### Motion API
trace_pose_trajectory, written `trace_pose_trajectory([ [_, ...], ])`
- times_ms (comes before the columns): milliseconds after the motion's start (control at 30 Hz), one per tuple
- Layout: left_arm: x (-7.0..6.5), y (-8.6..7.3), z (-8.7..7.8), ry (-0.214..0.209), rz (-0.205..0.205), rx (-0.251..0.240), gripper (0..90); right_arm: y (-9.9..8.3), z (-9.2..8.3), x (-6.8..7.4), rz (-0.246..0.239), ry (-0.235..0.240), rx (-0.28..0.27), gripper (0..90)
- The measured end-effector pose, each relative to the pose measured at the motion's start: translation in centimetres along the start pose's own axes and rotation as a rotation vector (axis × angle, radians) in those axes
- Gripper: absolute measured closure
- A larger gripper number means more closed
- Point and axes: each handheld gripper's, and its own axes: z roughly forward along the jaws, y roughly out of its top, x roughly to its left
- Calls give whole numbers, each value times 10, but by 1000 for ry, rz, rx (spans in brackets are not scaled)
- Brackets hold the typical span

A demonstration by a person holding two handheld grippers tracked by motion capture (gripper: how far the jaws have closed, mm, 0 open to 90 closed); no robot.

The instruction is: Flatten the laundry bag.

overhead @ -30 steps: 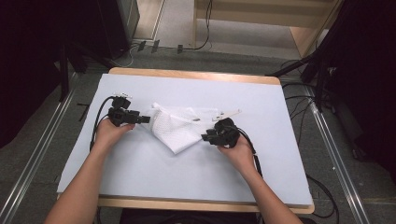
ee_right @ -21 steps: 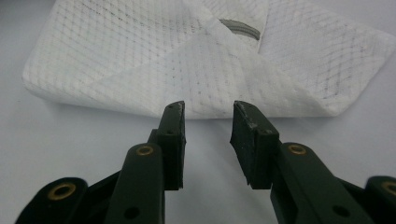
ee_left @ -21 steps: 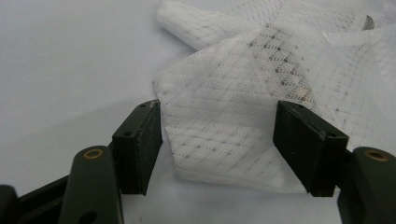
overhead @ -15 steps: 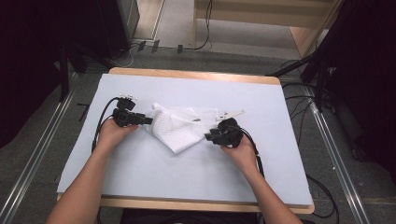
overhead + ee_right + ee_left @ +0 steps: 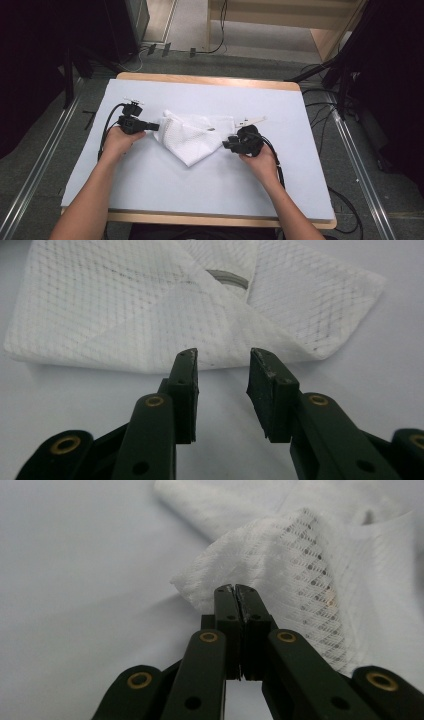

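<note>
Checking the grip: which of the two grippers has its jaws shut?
The left gripper: its jaws have just closed together at the white mesh cloth edge. The right gripper stands open, short of it.

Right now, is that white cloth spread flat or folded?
Folded. The white cloth lies doubled into a rough triangle on the table, with layers overlapping and a corner turned over.

Things around the white table

The table (image 5: 150, 185) had a white top and a light wooden edge. Grey floor (image 5: 45, 150) lay all around it, with shiny metal rails (image 5: 37, 170) on both sides. Black cables (image 5: 320, 107) ran over the floor at the right. A wooden frame (image 5: 327, 42) stood at the back.
</note>
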Motion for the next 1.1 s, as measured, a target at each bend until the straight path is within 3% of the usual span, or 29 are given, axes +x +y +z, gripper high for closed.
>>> trace_pose_trajectory([
  [167,-24,7,-18,-17,78,-43,900,-1,-5,-7,11,-12,-13,662],
  [367,-51,12,-29,-63,121,-85,900,0,-14,-14,30,-28,-27,662],
  [500,-78,16,-34,-102,182,-107,900,1,-19,-20,40,-40,-37,662],
  [700,-116,13,-22,-141,257,-76,900,2,-26,-29,59,-56,-51,662],
  [933,-141,0,7,-179,297,2,900,3,-27,-31,58,-59,-59,664],
  [1100,-158,-7,22,-233,321,35,900,4,-29,-32,60,-64,-55,665],
])
